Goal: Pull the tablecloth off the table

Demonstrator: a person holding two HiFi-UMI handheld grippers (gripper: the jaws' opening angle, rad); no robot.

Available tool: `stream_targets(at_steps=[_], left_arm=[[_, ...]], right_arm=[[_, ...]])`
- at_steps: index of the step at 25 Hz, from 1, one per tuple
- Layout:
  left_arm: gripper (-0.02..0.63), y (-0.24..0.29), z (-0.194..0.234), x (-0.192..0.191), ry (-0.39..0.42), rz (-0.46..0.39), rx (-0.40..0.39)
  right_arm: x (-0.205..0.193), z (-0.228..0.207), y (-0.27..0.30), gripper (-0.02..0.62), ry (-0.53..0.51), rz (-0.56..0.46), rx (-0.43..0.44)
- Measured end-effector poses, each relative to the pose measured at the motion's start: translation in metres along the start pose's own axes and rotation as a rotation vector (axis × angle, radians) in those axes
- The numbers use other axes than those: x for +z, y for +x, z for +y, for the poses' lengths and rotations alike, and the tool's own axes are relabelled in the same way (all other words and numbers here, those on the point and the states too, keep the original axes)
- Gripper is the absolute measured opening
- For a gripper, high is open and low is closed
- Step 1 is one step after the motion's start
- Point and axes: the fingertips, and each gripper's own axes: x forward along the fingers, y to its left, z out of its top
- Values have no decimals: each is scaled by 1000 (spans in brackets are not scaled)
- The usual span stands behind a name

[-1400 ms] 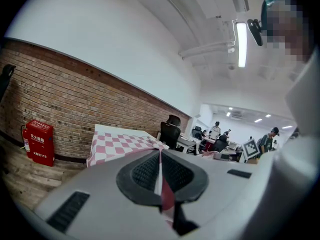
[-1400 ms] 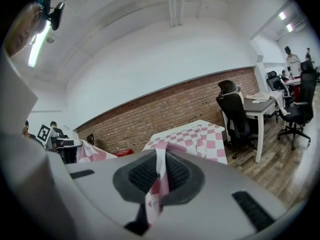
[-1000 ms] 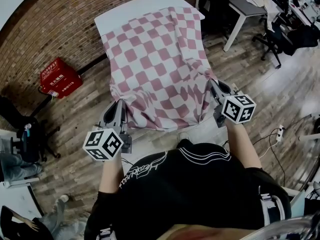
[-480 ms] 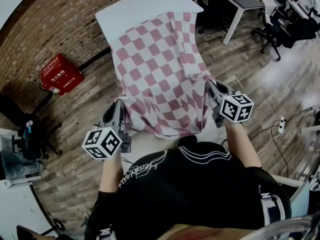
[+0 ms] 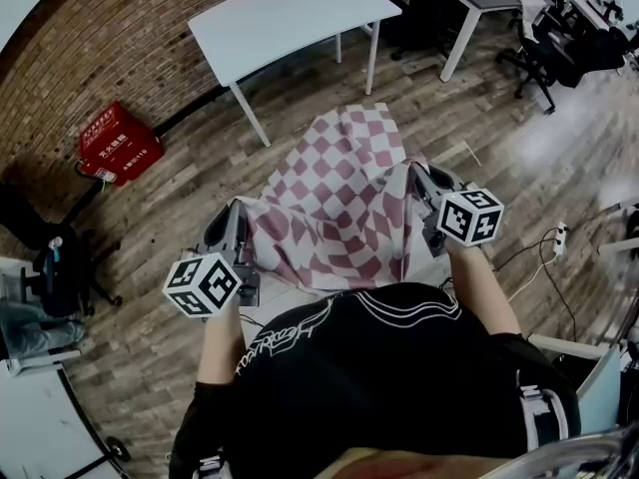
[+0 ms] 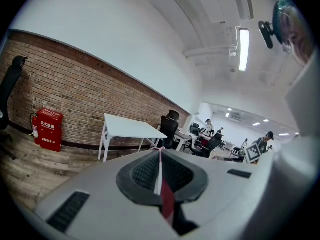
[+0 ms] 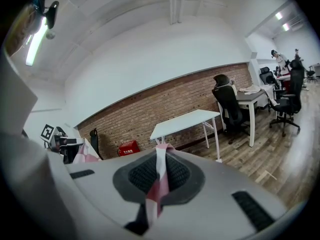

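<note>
Cloth (image 5: 339,198) clear of table (image 5: 290,13).
Soft, light; left hand-held gripper (image 5: 238,216) and right hand-held gripper (image 5: 418,174) clench its near corners.

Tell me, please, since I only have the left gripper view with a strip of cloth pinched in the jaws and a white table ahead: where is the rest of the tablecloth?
Observer: In the head view the checked tablecloth is off the white table and hangs in front of the person.
Operator: Does the right gripper have its corner?
Observer: Yes, the right gripper is shut on a pink-and-white fold of it.
Operator: Where does the far edge lie?
Observer: It trails toward the table, over the wooden floor; whether it touches the floor I cannot tell.
</note>
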Motion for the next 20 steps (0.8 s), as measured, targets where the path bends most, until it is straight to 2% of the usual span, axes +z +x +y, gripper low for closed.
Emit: stream_targets(at_steps=[6,10,20], left_arm=[[6,-15,11,-16,-23,13,10],[6,-21,16,-19,-31,13,9],[6,-23,21,-16,-41,10,8]], right_arm=[[-25,15,0,-2,41,25,26],[-21,26,-1,-2,25,3,49],[-24,32,-2,-3,19,21,59]])
